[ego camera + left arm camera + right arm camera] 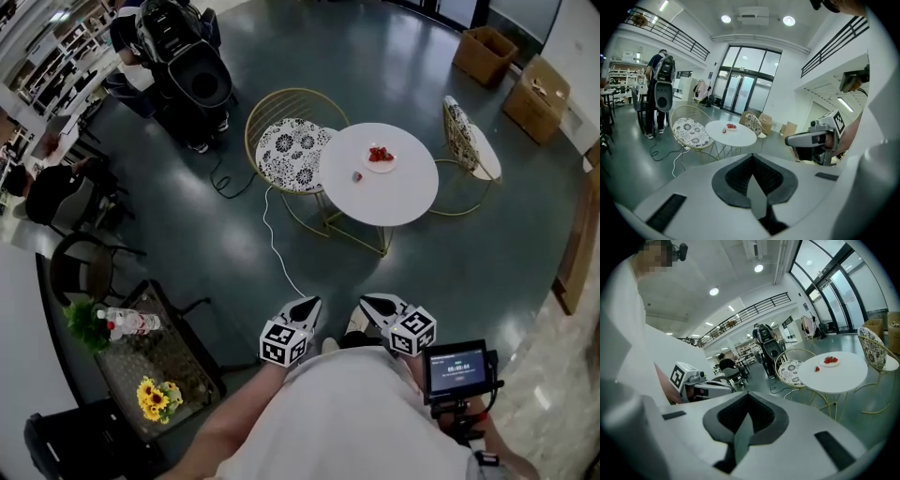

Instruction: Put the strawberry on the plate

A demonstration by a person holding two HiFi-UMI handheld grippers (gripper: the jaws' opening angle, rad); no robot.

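Well short of tabletop, approach step. Left gripper, right gripper: fingers clenched, empty. Next: reach strawberry beside plate.

A round white table stands on the dark floor. A small white plate holding red strawberries sits toward the table's far edge. One loose strawberry lies apart from the plate, nearer the left edge.
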